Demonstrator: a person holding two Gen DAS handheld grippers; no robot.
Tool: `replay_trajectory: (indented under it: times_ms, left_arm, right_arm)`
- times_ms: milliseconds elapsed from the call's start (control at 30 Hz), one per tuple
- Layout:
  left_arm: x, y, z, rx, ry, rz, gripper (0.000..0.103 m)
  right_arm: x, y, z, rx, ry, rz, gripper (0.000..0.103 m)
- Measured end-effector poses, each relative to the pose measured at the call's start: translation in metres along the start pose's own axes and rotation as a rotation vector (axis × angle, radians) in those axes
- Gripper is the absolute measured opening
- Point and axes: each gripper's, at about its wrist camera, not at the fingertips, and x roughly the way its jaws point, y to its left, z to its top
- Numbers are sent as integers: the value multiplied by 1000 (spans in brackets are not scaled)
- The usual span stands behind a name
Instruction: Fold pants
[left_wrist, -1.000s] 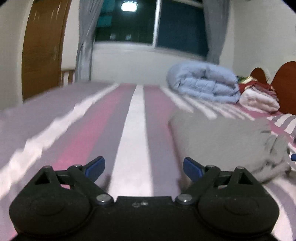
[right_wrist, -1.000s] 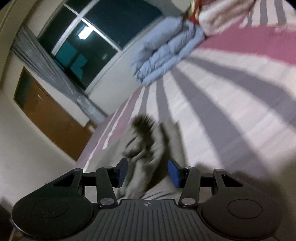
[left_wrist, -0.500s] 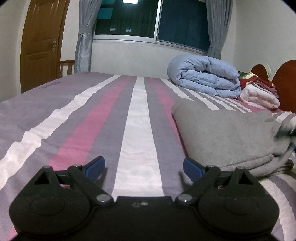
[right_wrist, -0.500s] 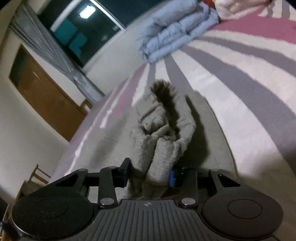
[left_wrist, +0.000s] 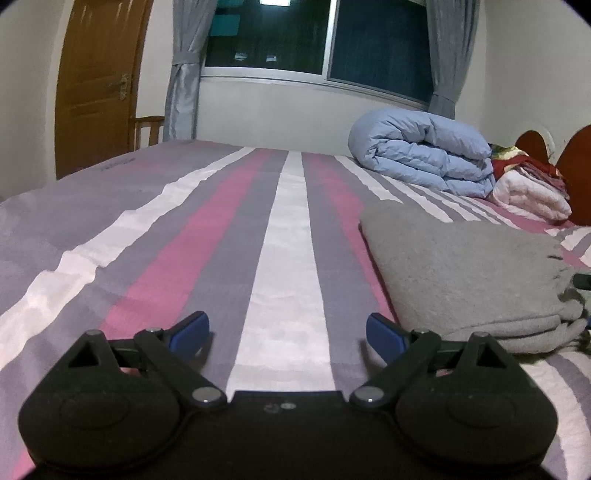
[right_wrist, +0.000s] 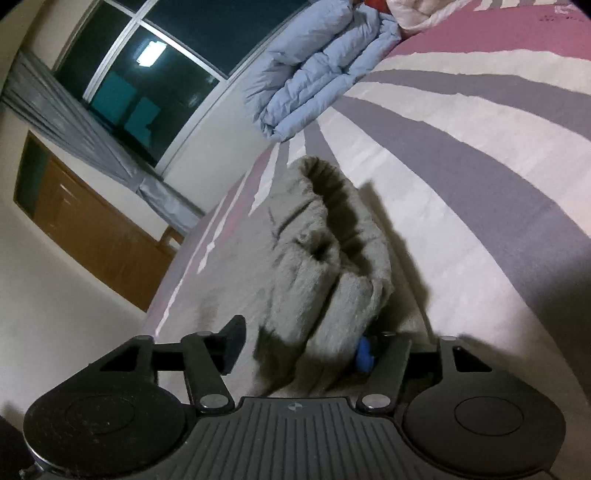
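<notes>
Left view, near to far:
- Left gripper (left_wrist: 288, 332) at bottom of frame: fingers wide apart, nothing between, low over striped sheet (left_wrist: 291, 236).
- Pants (left_wrist: 461, 273), grey, folded in flat stack at right of frame, just right of right fingertip, lying on sheet.
- Blue duvet (left_wrist: 421, 158), rolled, upper right; white bundle (left_wrist: 532, 192) beside it at far right edge.
- Door (left_wrist: 96, 85) upper left, window (left_wrist: 317, 37) top centre.

Right view, near to far:
- Right gripper (right_wrist: 299, 345) at bottom: fingers apart, bunched end of pants (right_wrist: 325, 258) between them, against right pad; left pad clear of cloth. Not clamped.
- Sheet (right_wrist: 480, 206) right; duvet (right_wrist: 317, 70) top centre.
</notes>
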Motion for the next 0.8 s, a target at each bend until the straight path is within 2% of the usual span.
replay_trajectory:
  times_ms: [133, 200, 233, 267, 333, 400, 533, 600, 633, 667, 733, 800]
  left_arm:
    - [-14, -3, 0, -3, -45, 5, 86]
    - [-21, -8, 3, 8, -95, -1, 87]
    - [-24, -10, 5, 12, -122, -11, 87]
    - [-26, -14, 6, 14, -141, -27, 89]
    - [-24, -20, 8, 26, -141, -34, 89]
    - [-19, -24, 9, 25, -131, -41, 89]
    - [-10, -23, 8, 14, -102, -32, 89]
    - [-9, -20, 8, 7, -98, -28, 89]
    - [-8, -19, 7, 7, -96, -27, 89]
    - [-8, -19, 7, 5, -94, -26, 89]
    - [-6, -17, 7, -2, -91, -23, 89]
    - [-6, -18, 7, -2, -89, -23, 89]
  right_arm:
    - [-36, 19, 3, -85, -116, -62, 73]
    - [-53, 26, 5, -142, -205, -110, 73]
    - [-55, 28, 5, -164, -220, -107, 73]
    - [-55, 30, 7, -170, -216, -81, 71]
    - [-47, 31, 8, -154, -160, -10, 50]
    - [-34, 30, 4, -118, -98, -9, 49]
    - [-7, 27, 1, -78, -43, -78, 48]
    - [0, 27, 4, -71, -40, -59, 48]
    - [2, 26, 5, -67, -42, -26, 24]
    - [0, 23, 7, -62, -43, 20, 15]
    - [-11, 23, 14, -62, -107, 86, 15]
    - [-28, 19, 18, -55, -170, 114, 15]
